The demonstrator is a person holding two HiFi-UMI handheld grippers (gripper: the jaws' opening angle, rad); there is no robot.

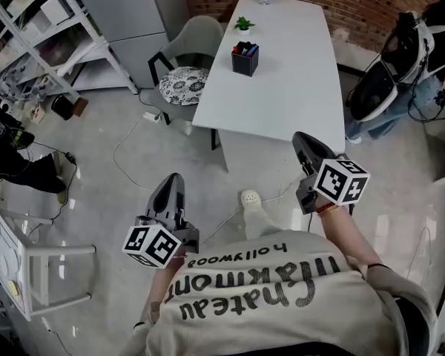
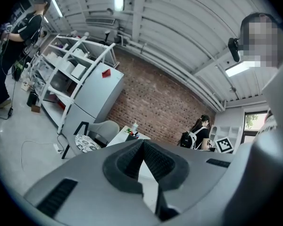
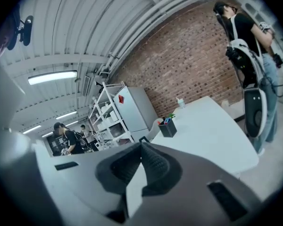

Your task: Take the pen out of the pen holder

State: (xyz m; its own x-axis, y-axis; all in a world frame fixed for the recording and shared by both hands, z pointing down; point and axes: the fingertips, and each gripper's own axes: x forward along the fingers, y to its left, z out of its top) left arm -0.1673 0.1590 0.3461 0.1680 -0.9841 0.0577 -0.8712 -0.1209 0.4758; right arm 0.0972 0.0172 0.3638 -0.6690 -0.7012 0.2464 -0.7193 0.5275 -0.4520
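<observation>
The left gripper [image 1: 173,178] and right gripper [image 1: 301,137], both with jaws together and empty, are hanging well apart from the one pen holder [image 1: 245,61] on the counter [image 1: 297,80], so I judge one should be opening before descending onto its few pens [image 1: 245,49], too small to count.

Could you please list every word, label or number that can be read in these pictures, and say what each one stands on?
"Chateau marmont hollywood": printed on the person's shirt, upside down in the head view.
Left marker cube and right marker cube: black-and-white square patterns only, no letters.
Red sticker on the grey cabinet: too small to read.
Pen holder: no readable label.
</observation>
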